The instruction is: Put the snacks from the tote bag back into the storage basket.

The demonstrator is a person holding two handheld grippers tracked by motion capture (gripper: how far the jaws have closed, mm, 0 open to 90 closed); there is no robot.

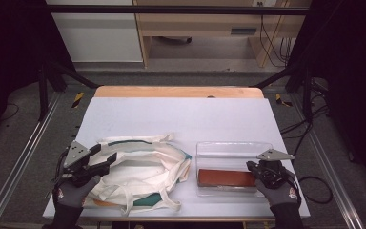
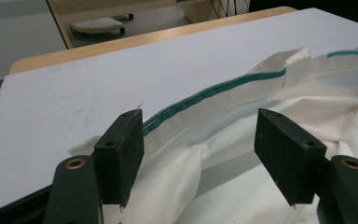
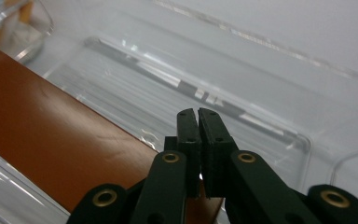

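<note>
Left gripper [image 2: 200,154] hangs over the cream cloth tote bag w/ green trim [image 1: 143,171], jaws wide apart, nothing pinched, bag lying crumpled at table's front-left. Right gripper [image 3: 198,114], jaws pressed together & empty, sits in the clear plastic tray [image 1: 233,148] beside the flat reddish-brown slab [image 1: 226,177].

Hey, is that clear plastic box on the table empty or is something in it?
Not empty. The clear box holds a flat reddish-brown slab lying along its near side; the rest of its floor looks bare.
</note>
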